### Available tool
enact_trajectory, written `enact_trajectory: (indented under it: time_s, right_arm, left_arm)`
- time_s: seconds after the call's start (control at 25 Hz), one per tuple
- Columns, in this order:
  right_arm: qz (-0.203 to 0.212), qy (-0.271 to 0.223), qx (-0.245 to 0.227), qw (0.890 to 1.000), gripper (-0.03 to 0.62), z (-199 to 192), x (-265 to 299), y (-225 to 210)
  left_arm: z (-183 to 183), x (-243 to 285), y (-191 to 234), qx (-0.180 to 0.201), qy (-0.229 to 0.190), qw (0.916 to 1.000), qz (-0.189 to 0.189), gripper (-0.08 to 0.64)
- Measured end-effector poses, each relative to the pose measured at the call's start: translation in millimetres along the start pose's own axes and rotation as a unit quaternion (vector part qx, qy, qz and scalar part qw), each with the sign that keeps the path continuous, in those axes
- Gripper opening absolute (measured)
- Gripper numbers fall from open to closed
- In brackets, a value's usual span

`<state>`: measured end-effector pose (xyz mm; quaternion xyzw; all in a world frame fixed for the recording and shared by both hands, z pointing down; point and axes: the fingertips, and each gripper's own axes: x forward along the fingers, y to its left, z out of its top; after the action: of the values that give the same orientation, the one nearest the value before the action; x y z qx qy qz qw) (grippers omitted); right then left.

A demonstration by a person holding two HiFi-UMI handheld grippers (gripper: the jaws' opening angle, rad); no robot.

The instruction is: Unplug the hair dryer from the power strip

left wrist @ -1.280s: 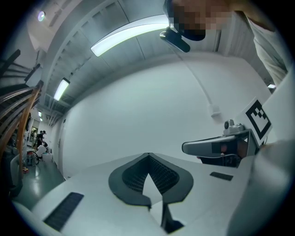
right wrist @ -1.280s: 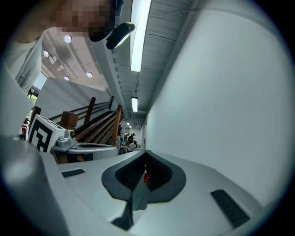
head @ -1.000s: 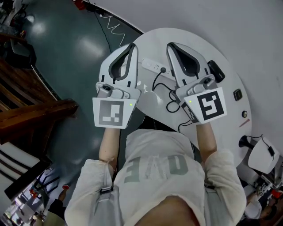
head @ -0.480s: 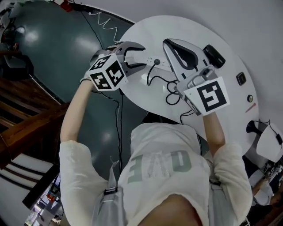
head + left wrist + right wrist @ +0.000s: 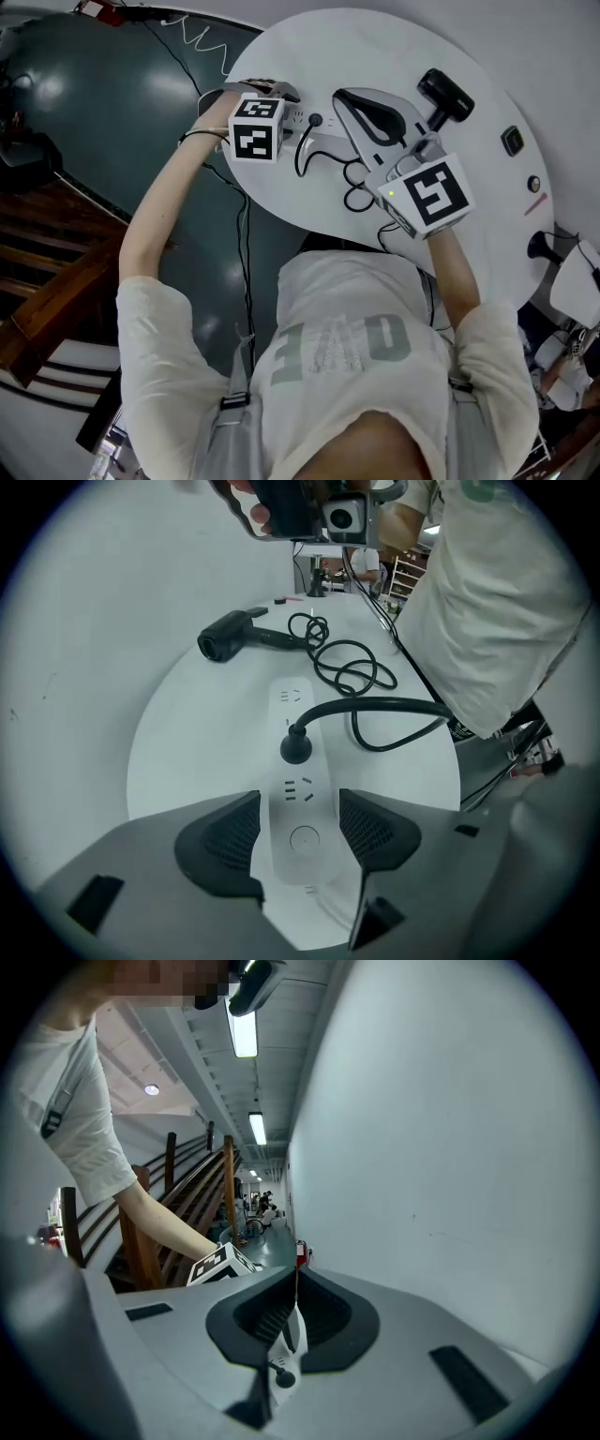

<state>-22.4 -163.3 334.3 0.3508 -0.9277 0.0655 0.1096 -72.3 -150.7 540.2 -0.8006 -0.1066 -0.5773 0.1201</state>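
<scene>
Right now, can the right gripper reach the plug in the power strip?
Probably yes: the plug stands uncovered on the power strip; the left gripper, fingers just opened, straddles only its end. The right gripper is shut; open first.

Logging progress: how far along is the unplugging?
Done: nothing; the plug still sits in the power strip. In hand: left gripper, jaws just opening, straddles the strip's end, not gripping yet; right gripper shut, empty. Left: steady strip, pull plug.
</scene>
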Motion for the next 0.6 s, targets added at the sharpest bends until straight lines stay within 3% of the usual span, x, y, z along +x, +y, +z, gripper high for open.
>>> enact_trajectory:
  time_s: [0.16,0.4,0.44,0.52,0.6]
  right_arm:
    - [0.004,0.033,0.008,0.999,0.021,-24.3,6.2,-2.3]
    - [0.086,0.074,-0.004,0.994,0.026,-75.6,20.3,12.6]
    - [0.097,0.082,-0.01,0.992,0.047,-83.6,21.6,13.7]
    - [0.114,0.101,-0.028,0.988,0.149,-97.8,24.4,14.9]
    - [0.124,0.129,-0.064,0.982,0.153,-114.5,29.1,13.7]
  left_arm:
    - [-3.0,14.3,-2.0,0.007,0.026,0.9996,-0.011,0.268]
    - [-3.8,23.0,-1.1,-0.017,0.035,0.9991,-0.018,0.265]
    - [-3.8,24.1,-0.5,-0.02,0.038,0.9989,-0.021,0.265]
    - [-4.0,26.8,0.2,-0.03,0.042,0.9982,-0.029,0.265]
    - [-4.8,31.0,0.2,-0.045,0.045,0.9972,-0.041,0.266]
